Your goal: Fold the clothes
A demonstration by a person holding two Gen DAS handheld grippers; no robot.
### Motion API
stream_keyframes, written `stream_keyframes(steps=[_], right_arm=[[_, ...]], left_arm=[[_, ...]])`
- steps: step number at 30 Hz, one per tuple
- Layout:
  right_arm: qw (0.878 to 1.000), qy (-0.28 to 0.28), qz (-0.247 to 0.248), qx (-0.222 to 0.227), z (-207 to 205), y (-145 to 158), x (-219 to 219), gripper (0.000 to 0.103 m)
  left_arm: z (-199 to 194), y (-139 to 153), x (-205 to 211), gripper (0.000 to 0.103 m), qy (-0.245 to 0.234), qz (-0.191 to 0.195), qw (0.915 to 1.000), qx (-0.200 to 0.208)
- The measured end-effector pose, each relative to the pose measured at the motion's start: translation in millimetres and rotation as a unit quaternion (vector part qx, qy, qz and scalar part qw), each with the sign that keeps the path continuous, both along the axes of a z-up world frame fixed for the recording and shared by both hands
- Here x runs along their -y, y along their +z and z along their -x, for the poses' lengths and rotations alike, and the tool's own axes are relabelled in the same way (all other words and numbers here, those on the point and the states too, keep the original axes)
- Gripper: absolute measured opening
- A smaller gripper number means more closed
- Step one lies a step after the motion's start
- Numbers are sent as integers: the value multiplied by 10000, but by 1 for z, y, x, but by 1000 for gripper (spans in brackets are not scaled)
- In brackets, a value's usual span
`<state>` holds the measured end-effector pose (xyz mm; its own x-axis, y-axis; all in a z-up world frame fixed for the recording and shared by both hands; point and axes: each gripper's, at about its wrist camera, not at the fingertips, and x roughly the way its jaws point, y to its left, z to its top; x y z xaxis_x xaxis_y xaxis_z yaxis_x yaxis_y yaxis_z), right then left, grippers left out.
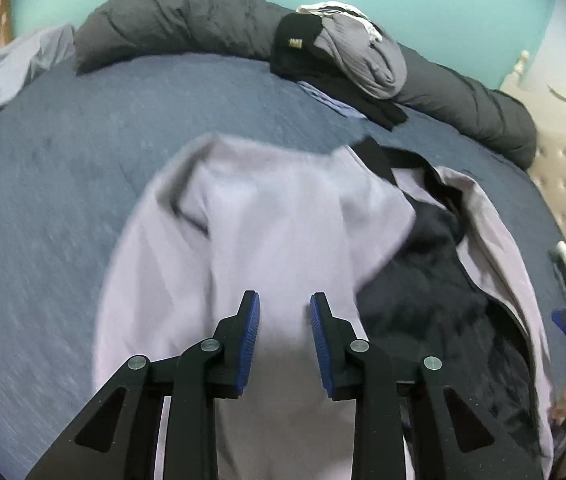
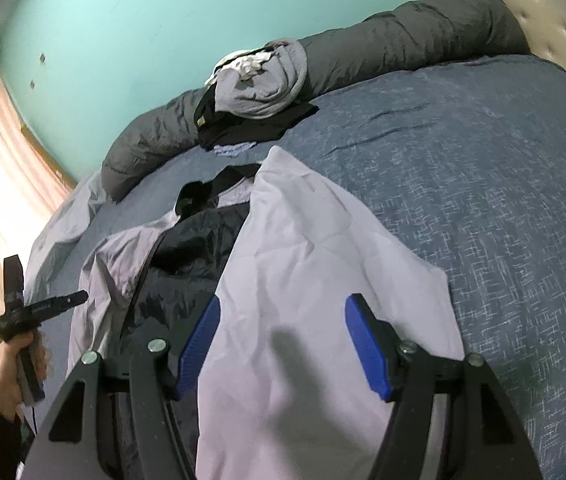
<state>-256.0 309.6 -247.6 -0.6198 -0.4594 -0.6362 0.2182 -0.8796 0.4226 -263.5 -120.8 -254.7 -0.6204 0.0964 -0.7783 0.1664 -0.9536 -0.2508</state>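
Jacket (image 1: pixel 275 220), lilac with a dark lining (image 1: pixel 435 280): lay spread on the blue bedspread (image 1: pixel 63 200), close under both tongs. Filled the left wrist view from 6 o'clock up to about 1 o'clock. Filled the right wrist view from 6 o'clock up to about 11 o'clock.

Pointed collar-first away from the cameras, with the black collar (image 1: pixel 379 156) at the far end and the hem nearest the lenses. Ran its long axis from near edge to far edge of the bed, toward the rolled grey duvet (image 1: pixel 183 16).

Looked to be early in the fold. Showed lilac panels turned partly inward on either side, yet left a strip of lining bare between them. Seemingly still needed both sides closed, sleeves tucked and the length doubled over. Left a heap of other clothes (image 1: pixel 343 52) waiting at 1 o'clock in the left view, apparently not sorted.

Held the left gripper (image 1: pixel 285 304) above the lilac cloth with pads parted and nothing pinched between them. Held the right gripper (image 2: pixel 283 304) above its own lilac panel with jaws wide apart, likewise empty. Caught the person's hand (image 2: pixel 7 376) at 8 o'clock in the right view, gripping the left tool's handle.
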Motion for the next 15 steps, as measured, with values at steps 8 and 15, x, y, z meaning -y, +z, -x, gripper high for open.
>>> stream_keyframes(steps=[8, 15], right_arm=[[9982, 226, -549, 120, -11, 1, 28, 66], [9940, 286, -983, 393, -23, 5, 43, 66]], left_arm=[[-40, -33, -19, 29, -63, -157, 9999, -10], [-46, -50, -17, 38, -173, -307, 9994, 27]])
